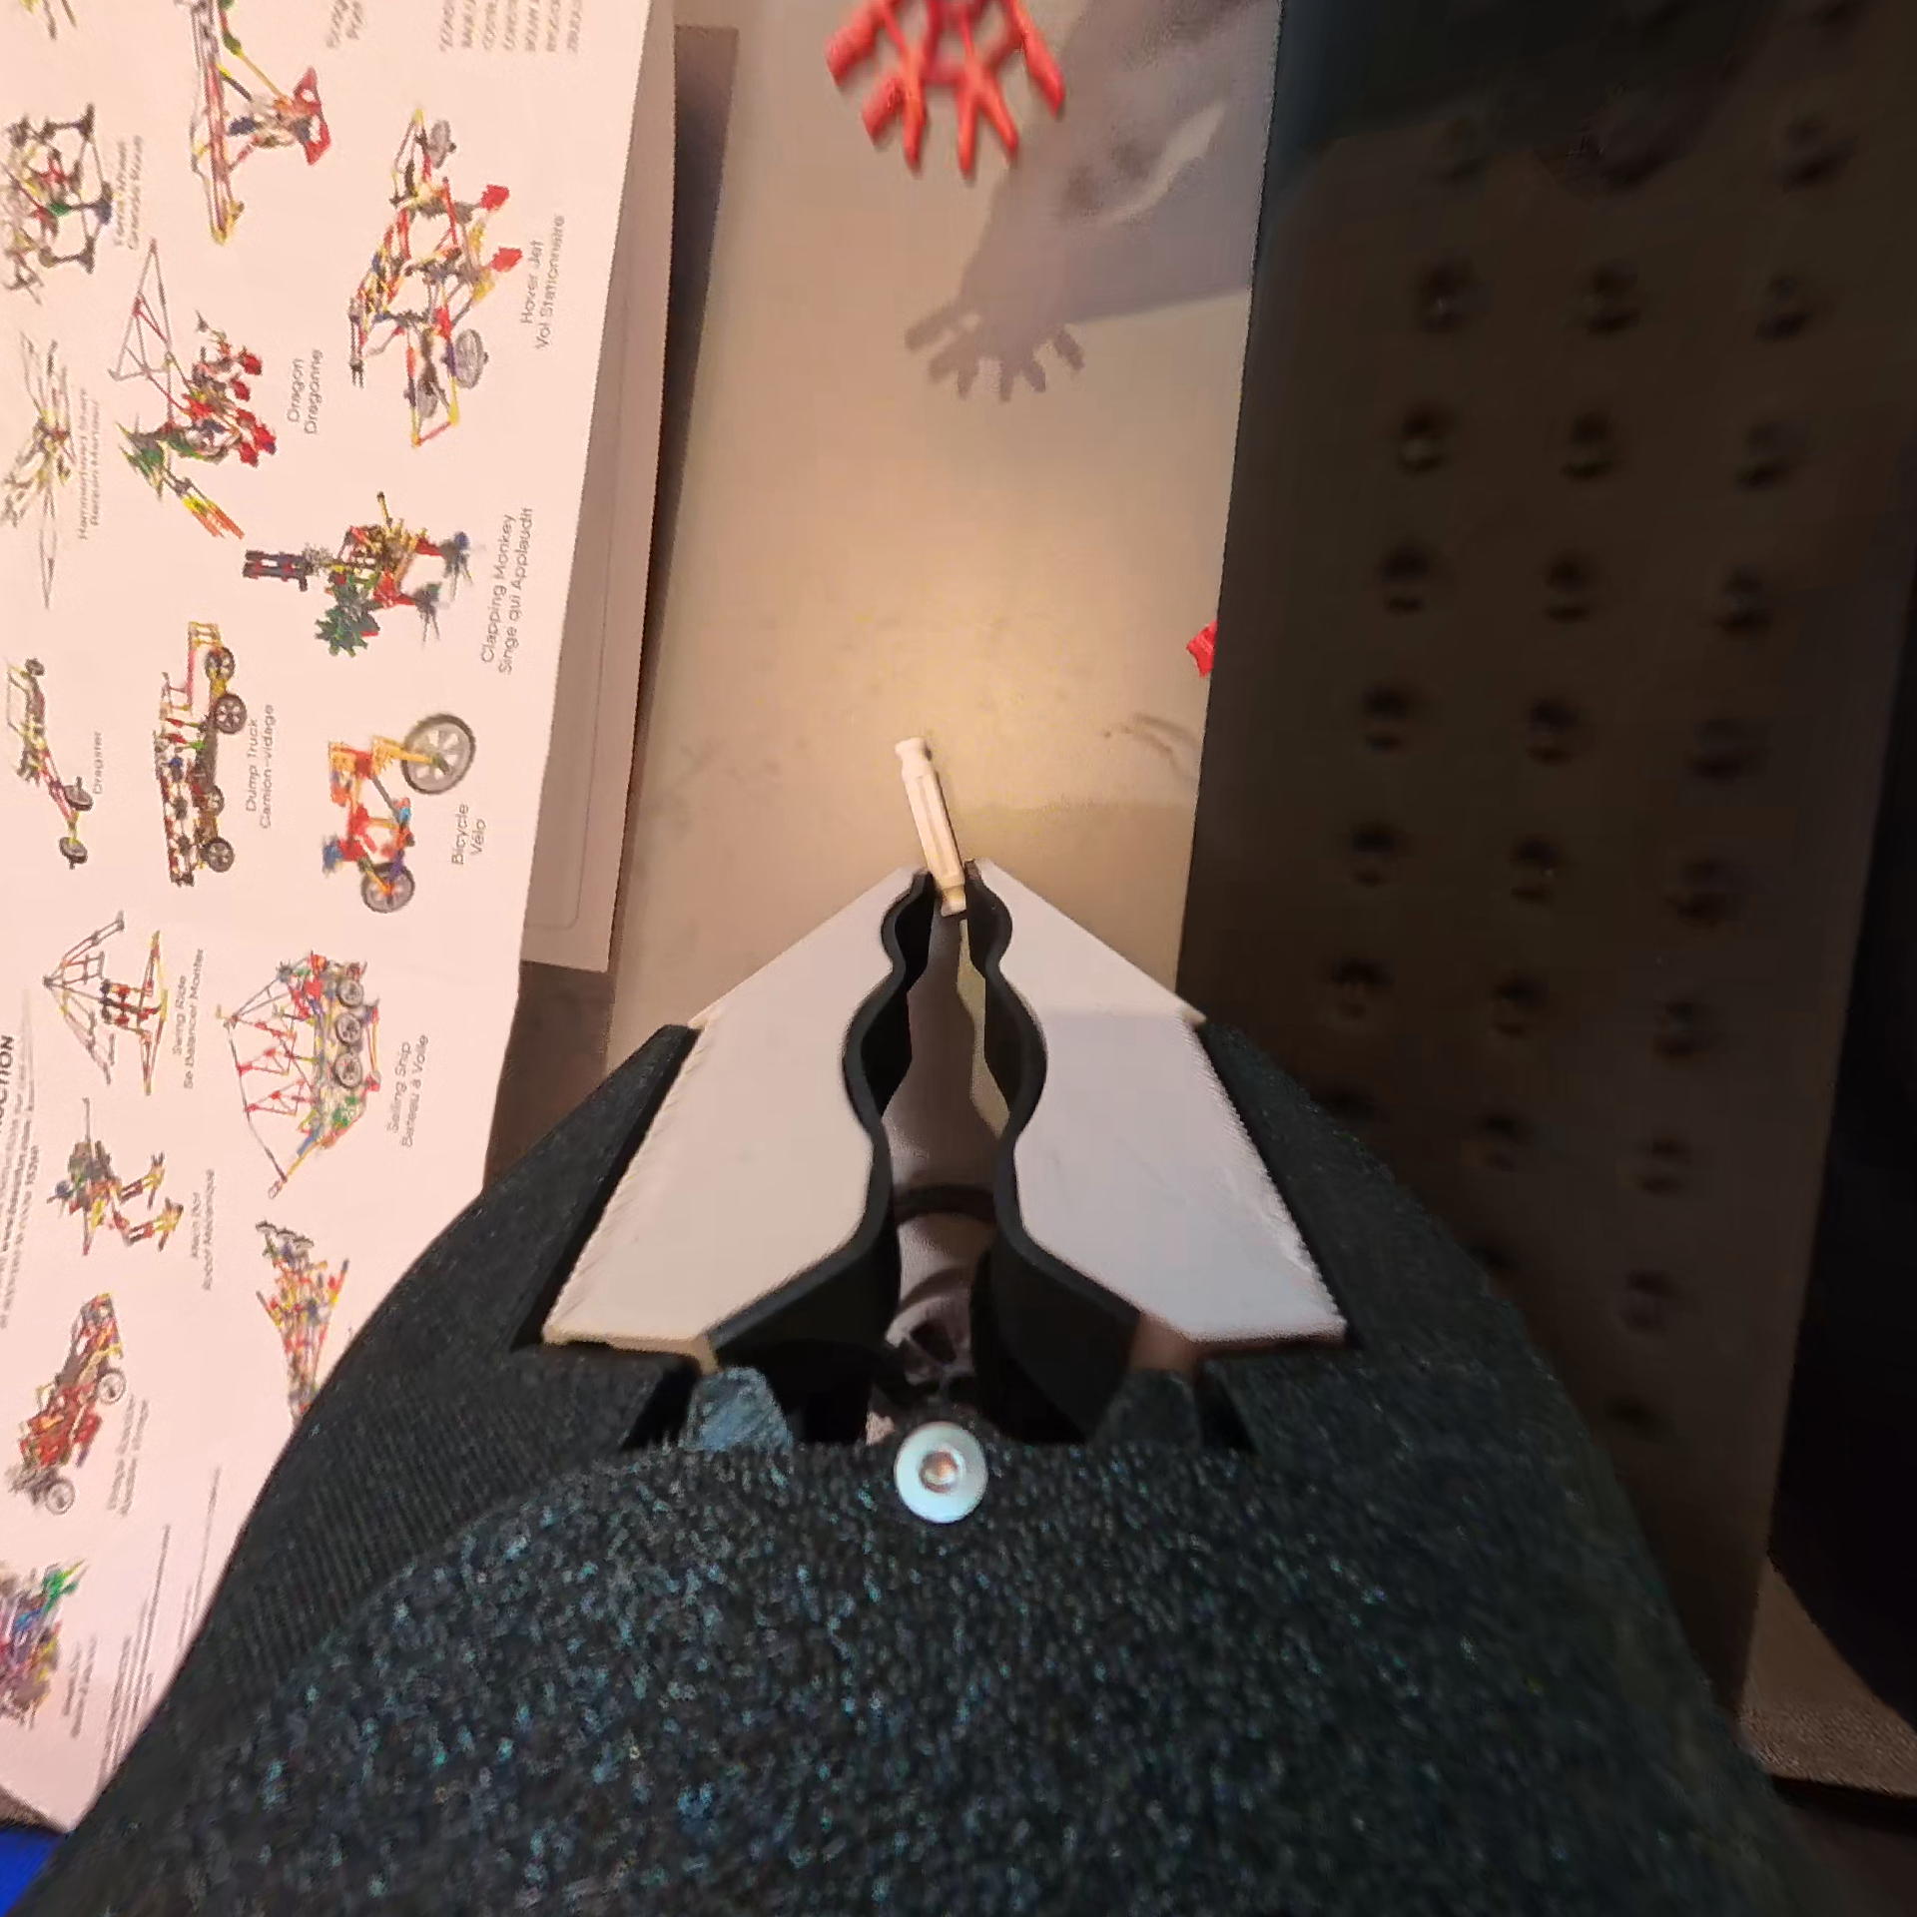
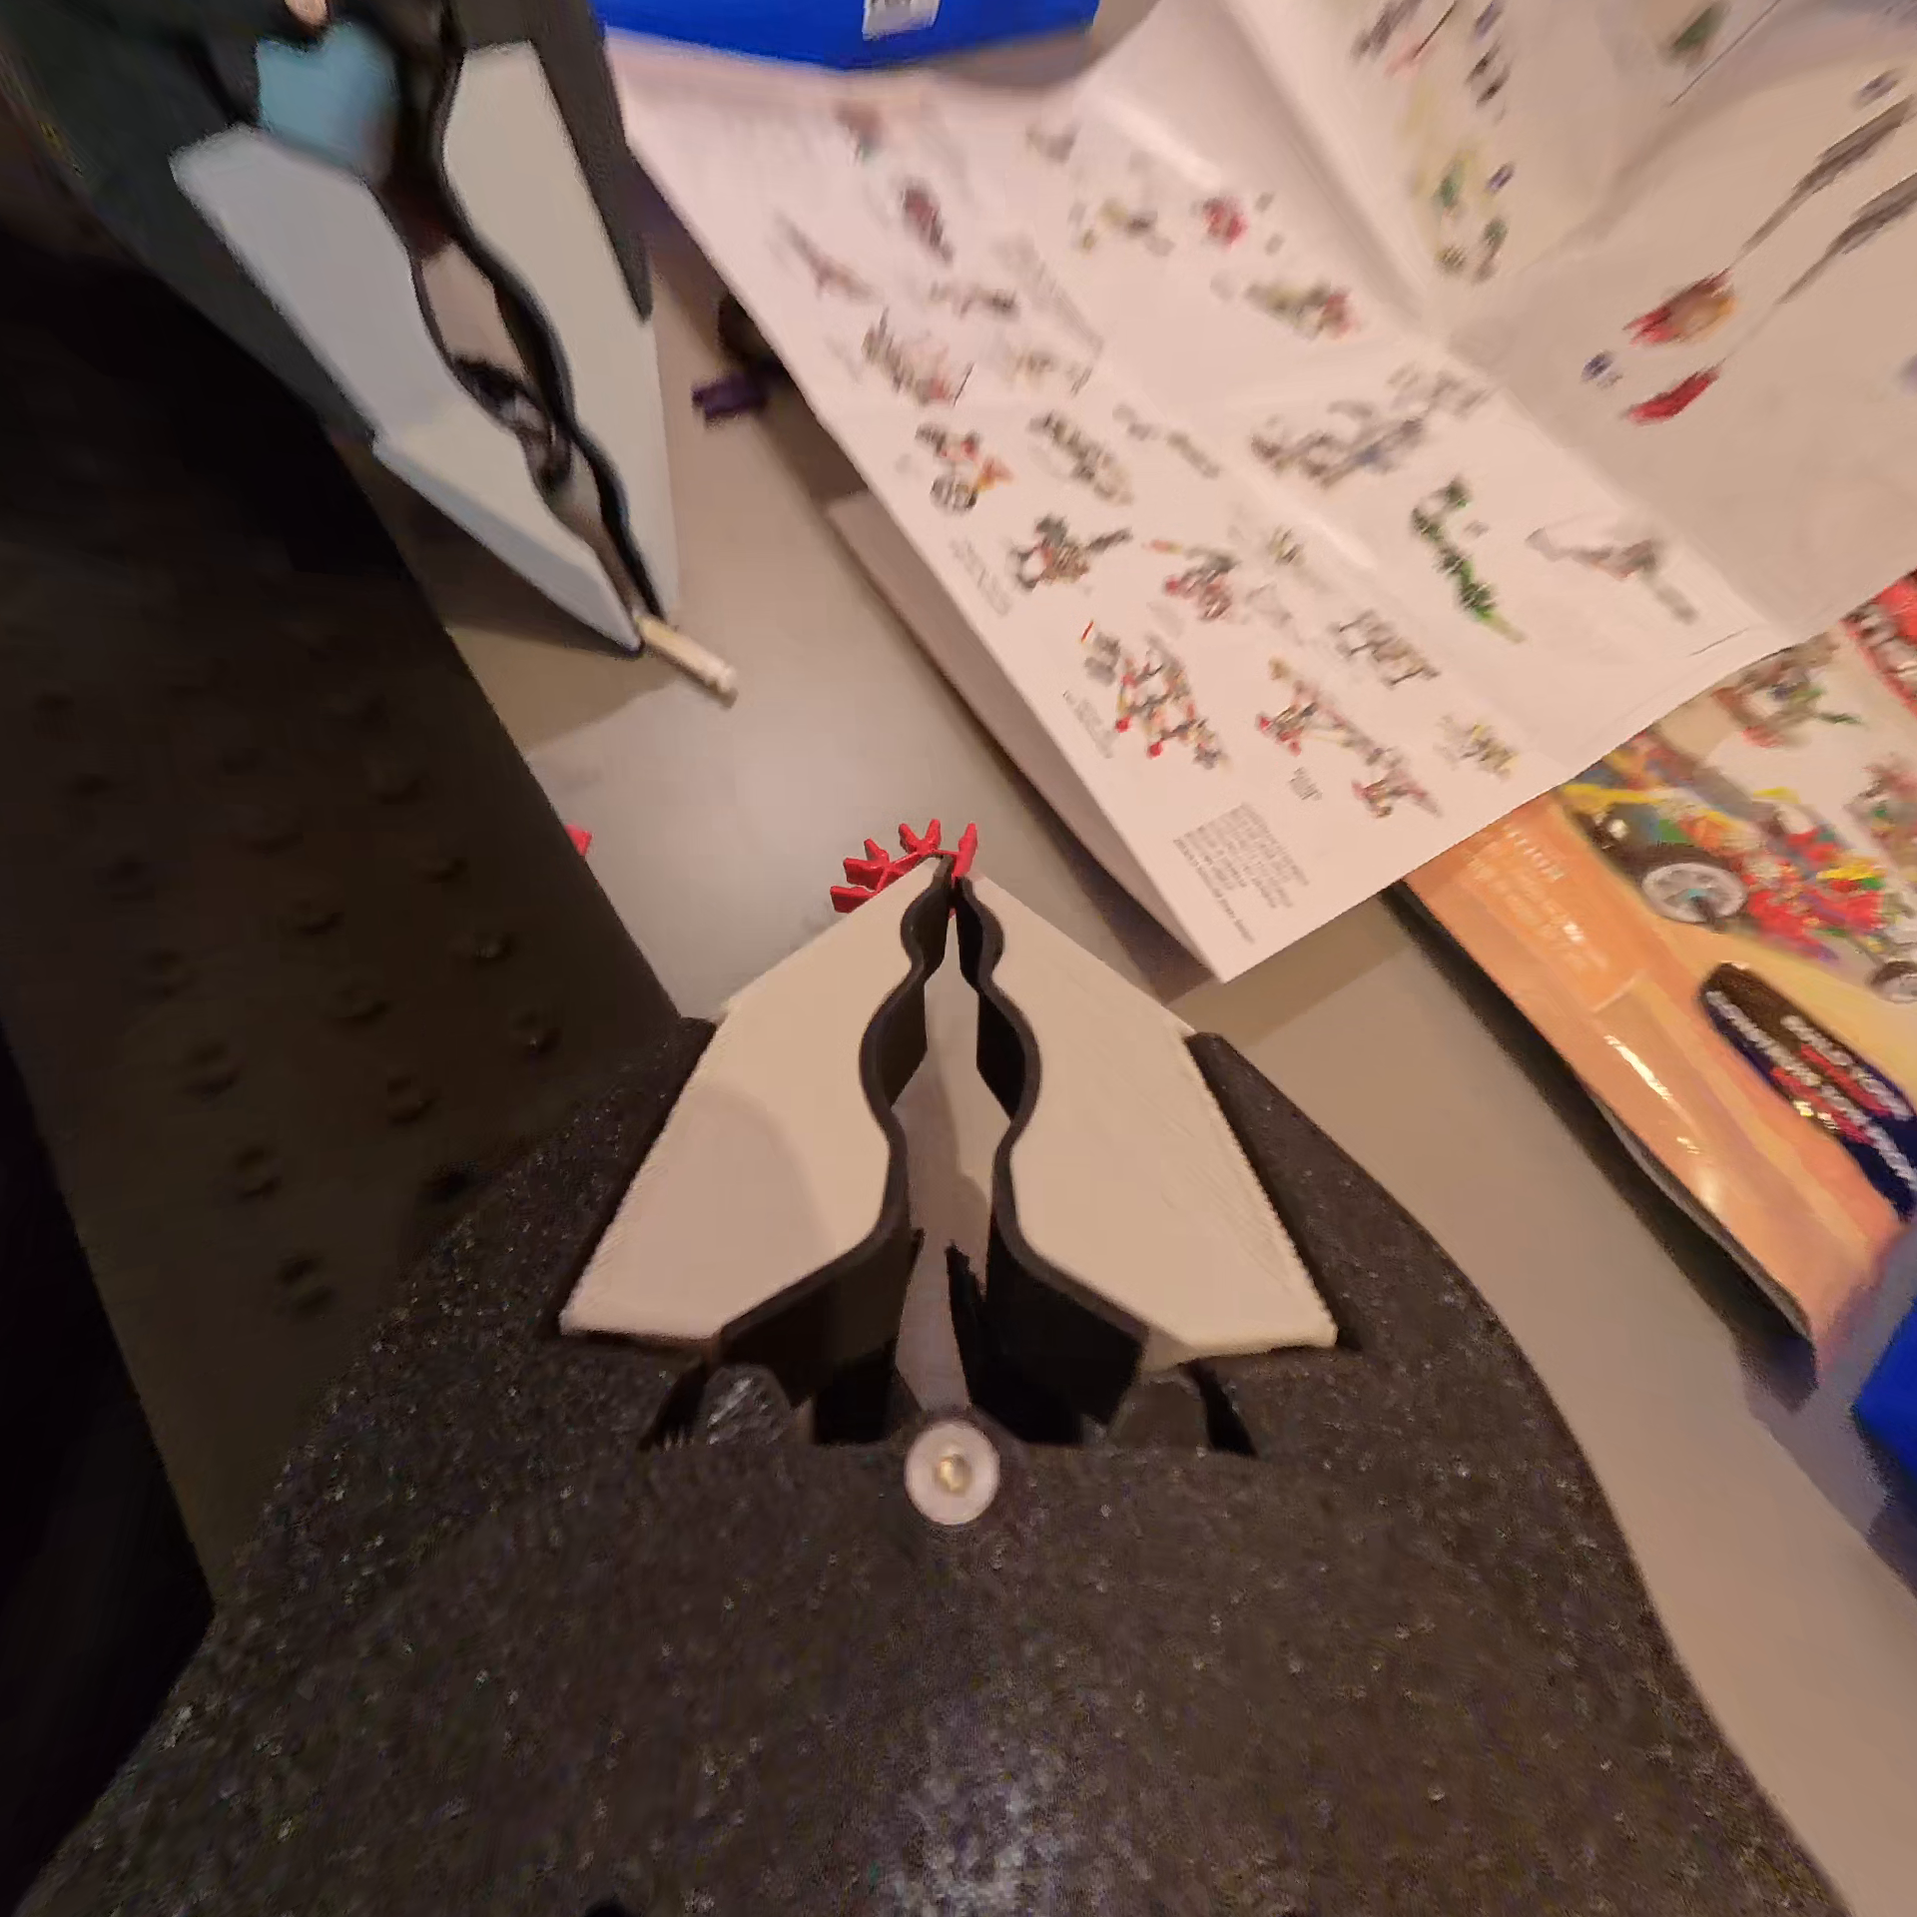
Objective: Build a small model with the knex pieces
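My left gripper point(image 1: 946, 882) is shut on a short white plastic rod point(image 1: 926, 804) that sticks out forward from its tips, held above the grey table. My right gripper point(image 2: 952, 890) is shut on a flat red snowflake-shaped connector point(image 2: 900, 863), seen edge-on at its tips. In the left wrist view that red connector point(image 1: 949, 88) shows at the top, blurred, with its shadow on the table below. In the right wrist view the left gripper point(image 2: 635, 620) shows at the upper left with the white rod point(image 2: 693, 656) pointing down and right, a little apart from the connector.
A white instruction sheet point(image 1: 259, 622) with pictures of toy models lies at the left; it also shows in the right wrist view point(image 2: 1193, 467) over a colourful booklet point(image 2: 1712, 985). A dark perforated panel point(image 1: 1556, 830) stands at the right. A small red piece point(image 1: 1203, 648) lies by it. A blue box point(image 2: 830, 26) is behind. Tip to tip, the grippers are about 12 centimetres apart. Between my left fingertips and the small red piece point(image 1: 1203, 648) there is roughly 6 centimetres. The right camera catches it too, in the right wrist view point(image 2: 578, 836).
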Available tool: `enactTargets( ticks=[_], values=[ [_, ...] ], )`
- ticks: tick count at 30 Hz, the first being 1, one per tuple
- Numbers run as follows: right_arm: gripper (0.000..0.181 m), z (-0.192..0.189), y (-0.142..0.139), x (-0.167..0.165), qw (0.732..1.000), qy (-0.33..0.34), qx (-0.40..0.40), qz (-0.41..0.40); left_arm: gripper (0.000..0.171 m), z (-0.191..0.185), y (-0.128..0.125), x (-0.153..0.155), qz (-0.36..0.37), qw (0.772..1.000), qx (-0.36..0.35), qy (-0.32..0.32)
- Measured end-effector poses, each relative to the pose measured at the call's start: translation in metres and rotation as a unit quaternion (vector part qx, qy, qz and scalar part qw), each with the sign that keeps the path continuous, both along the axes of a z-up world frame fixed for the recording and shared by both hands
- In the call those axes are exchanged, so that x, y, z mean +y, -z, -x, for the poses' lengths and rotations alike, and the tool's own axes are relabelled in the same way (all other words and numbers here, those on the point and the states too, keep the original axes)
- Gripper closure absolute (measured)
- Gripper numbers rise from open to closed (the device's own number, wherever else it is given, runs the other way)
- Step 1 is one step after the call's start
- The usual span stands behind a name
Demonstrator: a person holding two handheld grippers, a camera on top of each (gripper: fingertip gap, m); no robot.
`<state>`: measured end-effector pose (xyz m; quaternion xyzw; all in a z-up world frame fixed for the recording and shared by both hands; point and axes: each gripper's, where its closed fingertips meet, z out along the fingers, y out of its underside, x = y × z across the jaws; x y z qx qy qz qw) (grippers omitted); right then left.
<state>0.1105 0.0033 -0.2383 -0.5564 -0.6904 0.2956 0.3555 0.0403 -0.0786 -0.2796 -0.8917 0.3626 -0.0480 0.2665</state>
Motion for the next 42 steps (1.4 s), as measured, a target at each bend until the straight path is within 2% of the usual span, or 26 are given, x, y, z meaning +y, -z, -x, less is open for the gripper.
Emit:
enactTargets(
  ticks=[6,10,13,18,24,28,36,40,42],
  values=[
    [0.18,-0.001,0.028,-0.002,0.994,-0.012,-0.105,0.0,0.169,-0.014,-0.006,0.01,-0.01,1.0,-0.019,0.013],
    [0.176,-0.003,0.027,-0.005,0.994,-0.022,-0.108,0.008,0.169,-0.024,-0.012,0.018,-0.028,0.999,-0.034,0.024],
    [0.158,-0.006,0.023,-0.004,0.994,-0.025,-0.104,0.016,0.169,-0.029,-0.014,0.023,-0.038,0.998,-0.04,0.034],
    [0.157,-0.008,0.014,-0.009,0.994,-0.052,-0.097,0.013,0.169,-0.041,-0.017,0.033,-0.064,0.995,-0.038,0.064],
    [0.154,-0.006,0.033,-0.011,0.988,-0.064,-0.141,-0.014,0.169,-0.045,-0.013,0.039,-0.064,0.994,-0.03,0.089],
    [0.162,-0.003,0.036,-0.013,0.987,-0.065,-0.146,-0.013,0.169,-0.047,-0.01,0.041,-0.061,0.993,-0.024,0.097],
    [0.16,0.0,0.026,-0.015,0.991,-0.069,-0.114,0.011,0.169,-0.055,-0.008,0.049,-0.06,0.992,-0.011,0.108],
    [0.181,0.003,0.022,-0.012,0.993,-0.067,-0.098,0.014,0.169,-0.056,-0.006,0.051,-0.057,0.992,0.0,0.112],
    [0.181,0.003,0.024,-0.012,0.992,-0.069,-0.1,0.014,0.169,-0.057,-0.003,0.05,-0.05,0.992,0.004,0.117]
  ],
)
